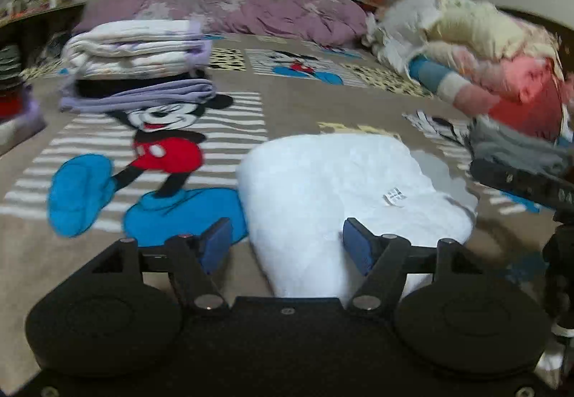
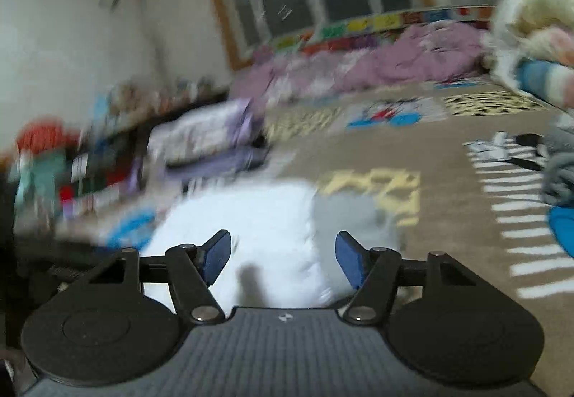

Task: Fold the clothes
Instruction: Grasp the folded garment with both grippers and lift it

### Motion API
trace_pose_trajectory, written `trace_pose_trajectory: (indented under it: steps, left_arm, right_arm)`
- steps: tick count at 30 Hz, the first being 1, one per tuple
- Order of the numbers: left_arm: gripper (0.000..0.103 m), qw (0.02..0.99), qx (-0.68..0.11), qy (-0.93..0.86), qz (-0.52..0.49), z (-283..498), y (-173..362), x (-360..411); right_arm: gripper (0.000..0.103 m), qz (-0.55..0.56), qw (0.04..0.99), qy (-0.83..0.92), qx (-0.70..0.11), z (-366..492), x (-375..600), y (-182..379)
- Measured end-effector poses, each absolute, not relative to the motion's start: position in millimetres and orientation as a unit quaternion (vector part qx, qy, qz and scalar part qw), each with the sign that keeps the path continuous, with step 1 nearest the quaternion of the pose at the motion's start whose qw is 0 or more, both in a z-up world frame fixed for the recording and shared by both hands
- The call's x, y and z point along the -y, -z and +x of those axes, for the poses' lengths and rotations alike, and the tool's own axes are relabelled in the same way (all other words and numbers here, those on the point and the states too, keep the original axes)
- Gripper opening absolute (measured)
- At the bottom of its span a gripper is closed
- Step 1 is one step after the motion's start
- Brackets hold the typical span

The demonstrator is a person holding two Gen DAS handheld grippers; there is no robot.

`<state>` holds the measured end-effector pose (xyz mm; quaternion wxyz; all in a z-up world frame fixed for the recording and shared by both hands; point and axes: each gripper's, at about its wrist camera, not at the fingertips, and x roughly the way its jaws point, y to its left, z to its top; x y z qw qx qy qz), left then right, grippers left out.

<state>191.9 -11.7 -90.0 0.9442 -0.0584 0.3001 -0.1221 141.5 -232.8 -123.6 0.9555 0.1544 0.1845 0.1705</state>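
Observation:
A white folded garment [image 1: 340,188] lies on the cartoon-print bedspread [image 1: 107,264], a small label showing on top. My left gripper [image 1: 287,246] hovers over its near end, jaws open, the blue pads [image 1: 215,246] apart and not pressing on the cloth. In the blurred right wrist view the same white garment [image 2: 258,224] lies under my right gripper [image 2: 283,258], which is also open with nothing clamped between its blue pads [image 2: 349,260].
A stack of folded white and lilac clothes [image 1: 136,52] sits at the far left. A heap of unfolded clothes [image 1: 484,48] and a grey garment [image 1: 516,145] are on the right. A purple duvet [image 1: 251,9] lies at the back. A black bar [image 1: 520,181] juts in at the right edge.

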Motion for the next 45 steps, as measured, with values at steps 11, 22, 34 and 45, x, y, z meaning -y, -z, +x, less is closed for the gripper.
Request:
trace_pose_trajectory:
  steps: [11,22,34,45]
  left_arm:
    - [0.068,0.869,-0.354,0.132,-0.319,201,126,-25]
    - [0.035,0.849,-0.35,0.173,-0.355,221,132,-23]
    - [0.034,0.841,-0.289,0.187,-0.416,209,107,-91]
    - [0.034,0.852,-0.231,0.177,-0.436,254,36,-165]
  right_arm:
    - [0.073,0.324,0.894,-0.135,-0.278,182,274,171]
    - [0.041,0.335,0.875,-0.183,-0.298,199,269,174]
    - [0.028,0.386,0.858,-0.226,-0.252,188,243,150]
    - [0.027,0.408,0.843,-0.26,-0.237,252,175,92]
